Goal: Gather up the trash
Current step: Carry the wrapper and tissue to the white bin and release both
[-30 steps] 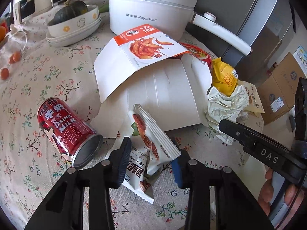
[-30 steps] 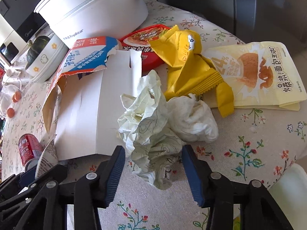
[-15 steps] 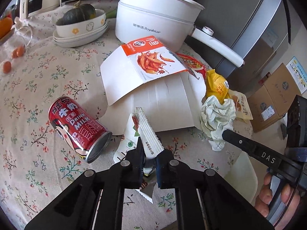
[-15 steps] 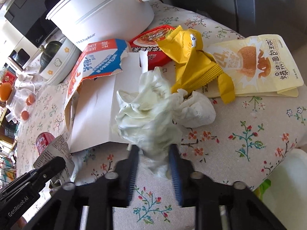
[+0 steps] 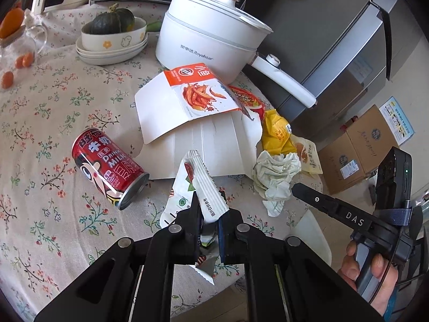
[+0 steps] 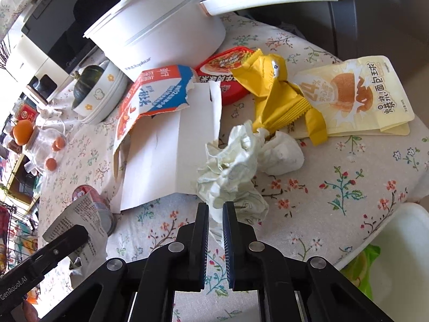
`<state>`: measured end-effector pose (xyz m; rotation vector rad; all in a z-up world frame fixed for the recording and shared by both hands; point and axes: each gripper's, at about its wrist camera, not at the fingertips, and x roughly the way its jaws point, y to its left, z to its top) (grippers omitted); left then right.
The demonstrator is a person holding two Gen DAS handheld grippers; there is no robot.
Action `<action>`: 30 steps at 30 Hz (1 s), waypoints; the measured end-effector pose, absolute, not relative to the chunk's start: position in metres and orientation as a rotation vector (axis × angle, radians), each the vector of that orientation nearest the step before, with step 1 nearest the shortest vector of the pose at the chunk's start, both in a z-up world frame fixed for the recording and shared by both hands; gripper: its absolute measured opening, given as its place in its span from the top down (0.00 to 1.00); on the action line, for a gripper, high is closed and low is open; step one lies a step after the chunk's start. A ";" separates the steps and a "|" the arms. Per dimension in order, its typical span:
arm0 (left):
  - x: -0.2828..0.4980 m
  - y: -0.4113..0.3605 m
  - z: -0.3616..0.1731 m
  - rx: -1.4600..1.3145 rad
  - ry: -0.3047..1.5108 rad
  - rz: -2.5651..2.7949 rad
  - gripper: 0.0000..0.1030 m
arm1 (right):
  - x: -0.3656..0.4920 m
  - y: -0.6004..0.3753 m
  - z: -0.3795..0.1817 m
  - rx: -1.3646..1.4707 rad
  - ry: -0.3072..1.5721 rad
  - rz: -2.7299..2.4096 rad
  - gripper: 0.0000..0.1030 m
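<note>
Left gripper (image 5: 207,221) clamped on a white snack wrapper (image 5: 206,196), fingers (image 5: 194,214) pinching its lower part while the serrated top edge stands up and forward over the flowered surface (image 5: 48,102). Right gripper (image 6: 215,222) closed likewise on a crumpled pale paper wad (image 6: 230,166), fingers (image 6: 202,222) nearly together with a tail of the paper squeezed between them. Just beside that wad, a second white crumpled tissue (image 6: 281,155) lying on the cloth. Behind it, a yellow wrapper (image 6: 276,94) resting partly on a pale bread pouch (image 6: 356,96), and a red tray (image 6: 228,67) tucked against a white electric pot (image 6: 161,32). Flattened white carton (image 5: 203,139) (torn, orange print at the top) spread at the middle of the surface. Red milk can (image 5: 107,169) on its side left of the carton, apart from the held wrapper. Bowl with a dark squash (image 5: 112,24) farther back, near the pot.
</note>
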<state>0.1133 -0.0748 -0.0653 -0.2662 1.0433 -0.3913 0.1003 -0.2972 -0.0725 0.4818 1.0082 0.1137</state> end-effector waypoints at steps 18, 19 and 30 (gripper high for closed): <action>0.114 -0.069 -0.068 -0.294 1.051 -0.413 0.90 | 0.126 -0.274 -0.106 0.356 1.014 0.041 0.57; 0.113 -0.068 -0.068 -0.299 1.050 -0.413 0.90 | 0.125 -0.271 -0.108 0.336 1.034 0.036 0.57; 0.108 -0.069 -0.056 -0.321 1.016 -0.453 0.90 | 0.097 -0.285 -0.069 0.419 0.963 0.097 0.67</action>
